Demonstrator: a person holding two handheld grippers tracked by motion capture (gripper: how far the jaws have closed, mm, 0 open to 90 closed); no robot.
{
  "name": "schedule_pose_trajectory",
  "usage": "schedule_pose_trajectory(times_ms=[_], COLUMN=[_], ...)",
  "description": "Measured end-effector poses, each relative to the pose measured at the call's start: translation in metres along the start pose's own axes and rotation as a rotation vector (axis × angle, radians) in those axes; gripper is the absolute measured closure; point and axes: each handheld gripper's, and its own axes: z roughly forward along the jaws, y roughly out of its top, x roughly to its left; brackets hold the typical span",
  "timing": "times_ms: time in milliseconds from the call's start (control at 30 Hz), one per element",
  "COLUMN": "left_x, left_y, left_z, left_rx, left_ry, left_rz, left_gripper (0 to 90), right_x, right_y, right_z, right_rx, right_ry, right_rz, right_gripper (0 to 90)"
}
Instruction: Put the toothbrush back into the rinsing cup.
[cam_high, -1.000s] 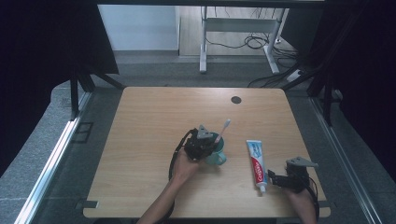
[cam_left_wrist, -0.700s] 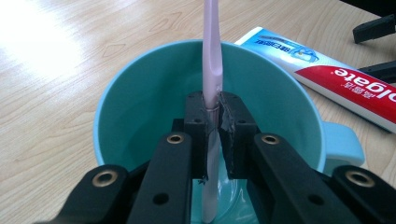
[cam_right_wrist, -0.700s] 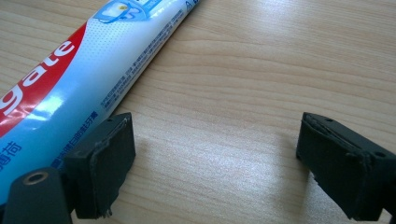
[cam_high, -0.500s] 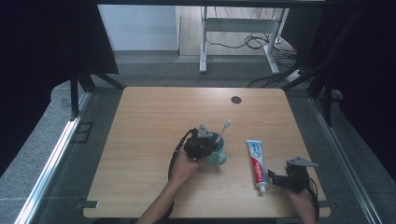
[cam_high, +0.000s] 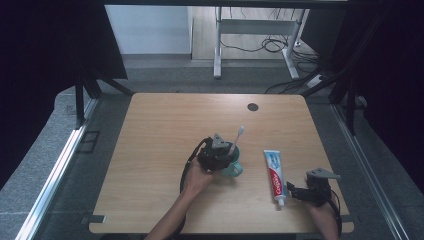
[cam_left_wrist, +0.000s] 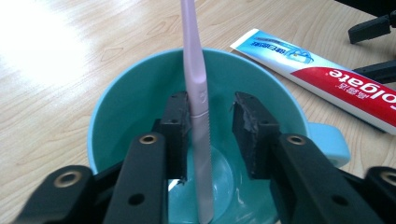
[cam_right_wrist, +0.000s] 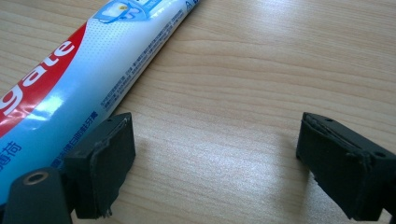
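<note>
1. Pink toothbrush (cam_left_wrist: 196, 93) stands in our teal cup (cam_high: 233, 161), handle pointing toward 12 o'clock between our left tongs (cam_left_wrist: 212, 133), which have just been opening; one pad touches it.
2. Toothpaste tube (cam_right_wrist: 70, 88) lies at 10 o'clock from our open right tongs (cam_right_wrist: 217, 158) on the counter (cam_high: 165, 130).

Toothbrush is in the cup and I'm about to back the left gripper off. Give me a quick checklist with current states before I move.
1. Toothbrush stands inside the teal cup, handle end on the bottom: ok.
2. Left gripper has let go: its jaws have just been opening; the right pad is clear, the left pad sits at the handle, contact cannot tell.
3. Toothbrush will stay put once free: it leans on the cup rim in the high view: ok.
4. Cup upright on the table: ok.
5. Toothpaste tube lies flat, apart from the cup: ok.
6. Right gripper open, nothing between its jaws, beside the tube: ok.
</note>
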Motion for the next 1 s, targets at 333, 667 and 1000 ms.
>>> schedule_pose_trajectory(times_ms=[333,667,1000], left_x=[-0.005,-0.006,-0.007], left_y=[0.005,0.01,0.018], left_z=[-0.003,-0.008,-0.015], left_rx=[-0.007,-0.022,-0.007], left_ry=[0.023,0.037,0.062], left_rz=[0.029,0.044,0.052], left_gripper=[55.2,42.4,21.2], right_x=[0.0,0.0,0.0], right_y=[0.0,0.0,0.0], right_z=[0.0,0.0,0.0], right_rx=[-0.001,-0.001,0.0], right_ry=[0.001,0.0,0.001], right_rz=[0.002,0.001,0.004], right_gripper=[11.3,11.3,11.3])
